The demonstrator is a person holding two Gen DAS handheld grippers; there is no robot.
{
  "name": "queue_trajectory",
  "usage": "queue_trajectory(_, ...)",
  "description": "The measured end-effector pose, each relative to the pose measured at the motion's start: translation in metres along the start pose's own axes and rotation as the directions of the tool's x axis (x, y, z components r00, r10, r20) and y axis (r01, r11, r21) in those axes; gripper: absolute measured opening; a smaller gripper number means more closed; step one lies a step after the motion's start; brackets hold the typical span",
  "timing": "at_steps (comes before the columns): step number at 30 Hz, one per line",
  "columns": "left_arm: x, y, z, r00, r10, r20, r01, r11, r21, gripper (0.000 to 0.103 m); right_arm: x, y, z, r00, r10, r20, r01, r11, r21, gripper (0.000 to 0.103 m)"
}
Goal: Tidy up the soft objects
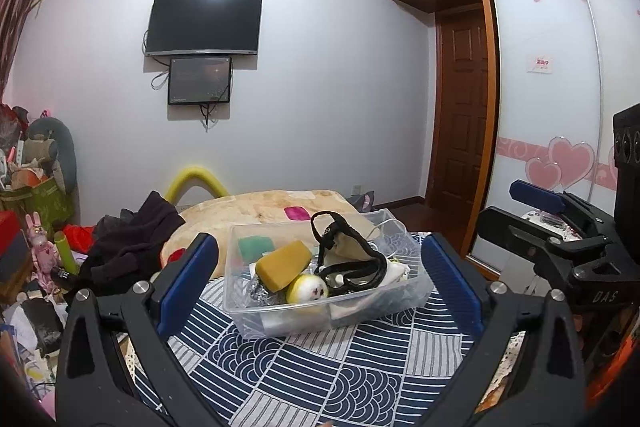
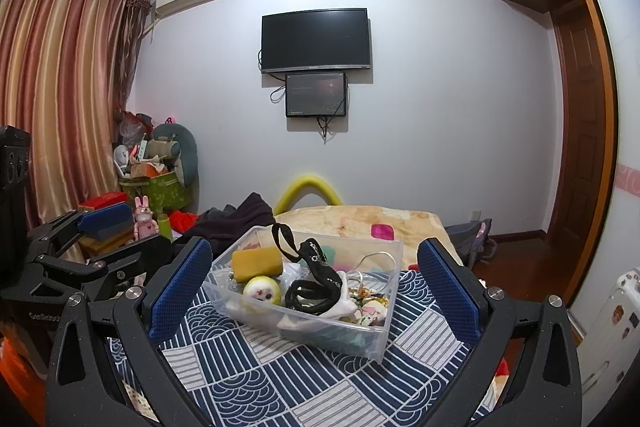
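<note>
A clear plastic bin (image 1: 280, 323) (image 2: 380, 339) stands on a blue and white patterned cloth (image 1: 320, 375) (image 2: 256, 383). In it lie a yellow sponge (image 1: 283, 264) (image 2: 257, 263), a yellow-white plush ball (image 1: 307, 288) (image 2: 262, 290), a green sponge (image 1: 254, 247), a black strap (image 1: 352, 267) (image 2: 316, 279) and small soft items. My left gripper (image 1: 320, 267) is open and empty, just short of the bin. My right gripper (image 2: 314, 279) is open and empty, also facing the bin. Each gripper shows at the side of the other's view.
A beige blanket (image 1: 260, 211) (image 2: 352, 223) with a pink pad (image 1: 297, 213) (image 2: 381, 231) lies behind the bin. Dark clothes (image 1: 132, 243) (image 2: 236, 219) are piled at left. Cluttered boxes and toys (image 1: 36, 227) (image 2: 152, 187) stand by the left wall. A wardrobe (image 1: 560, 107) is at right.
</note>
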State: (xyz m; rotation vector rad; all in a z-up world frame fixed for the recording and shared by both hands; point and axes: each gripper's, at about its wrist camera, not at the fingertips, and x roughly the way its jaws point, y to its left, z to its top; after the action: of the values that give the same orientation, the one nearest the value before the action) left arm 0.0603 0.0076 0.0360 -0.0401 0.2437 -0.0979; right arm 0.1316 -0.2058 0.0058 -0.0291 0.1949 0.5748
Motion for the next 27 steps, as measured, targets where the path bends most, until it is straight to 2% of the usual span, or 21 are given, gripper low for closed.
queue_trajectory(27, -0.0019, 0.0025, 0.0011, 1.000, -0.006, 0.004, 0.006, 1.000, -0.013, 0.103, -0.0002, 0.0050, -0.0011, 1.000, -0.003, -0.004, 0.003, 1.000, -0.005, 0.103)
